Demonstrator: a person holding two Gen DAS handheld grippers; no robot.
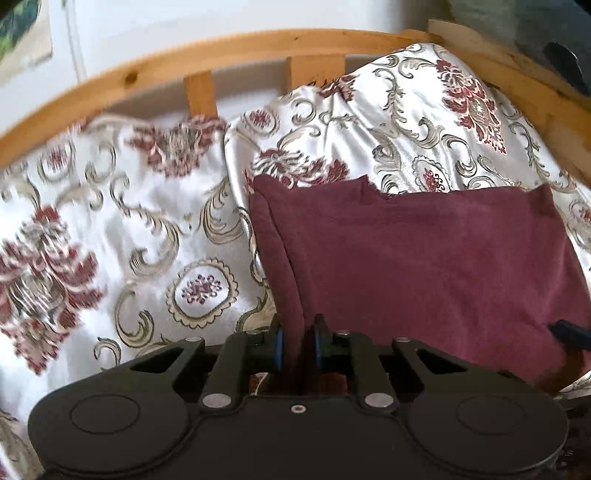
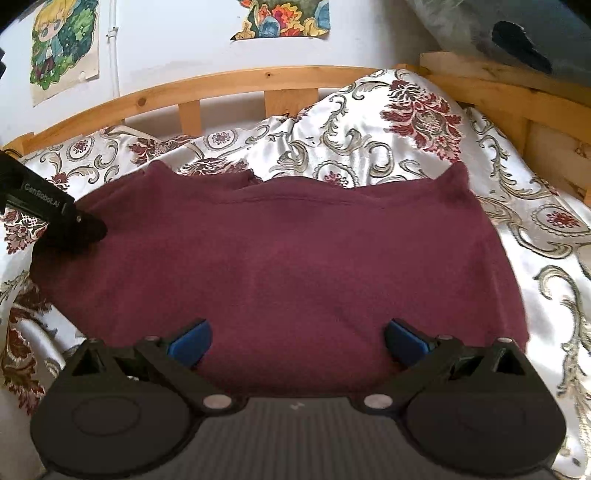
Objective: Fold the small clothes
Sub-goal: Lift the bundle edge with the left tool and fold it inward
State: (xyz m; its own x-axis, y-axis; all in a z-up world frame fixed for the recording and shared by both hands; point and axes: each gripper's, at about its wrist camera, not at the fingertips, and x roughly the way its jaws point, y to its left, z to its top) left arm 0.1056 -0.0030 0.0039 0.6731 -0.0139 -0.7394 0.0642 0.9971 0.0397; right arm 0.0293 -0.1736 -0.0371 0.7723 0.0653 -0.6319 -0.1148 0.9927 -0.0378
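A maroon garment (image 2: 295, 251) lies spread on the patterned bedspread; it also shows in the left wrist view (image 1: 424, 258). My left gripper (image 1: 298, 347) is shut on the garment's left edge, and a fold of the cloth runs up between its blue pads. In the right wrist view the left gripper (image 2: 55, 218) sits at the garment's left side. My right gripper (image 2: 297, 341) is open and empty, its blue pads wide apart over the garment's near edge. A tip of the right gripper (image 1: 569, 332) shows at the garment's right side in the left wrist view.
The white satin bedspread (image 1: 129, 229) with red and gold flowers covers the bed, bunched up at the back right (image 2: 388, 122). A wooden headboard rail (image 2: 258, 79) curves behind it. Posters (image 2: 64, 44) hang on the wall. A grey cushion (image 2: 517, 33) sits top right.
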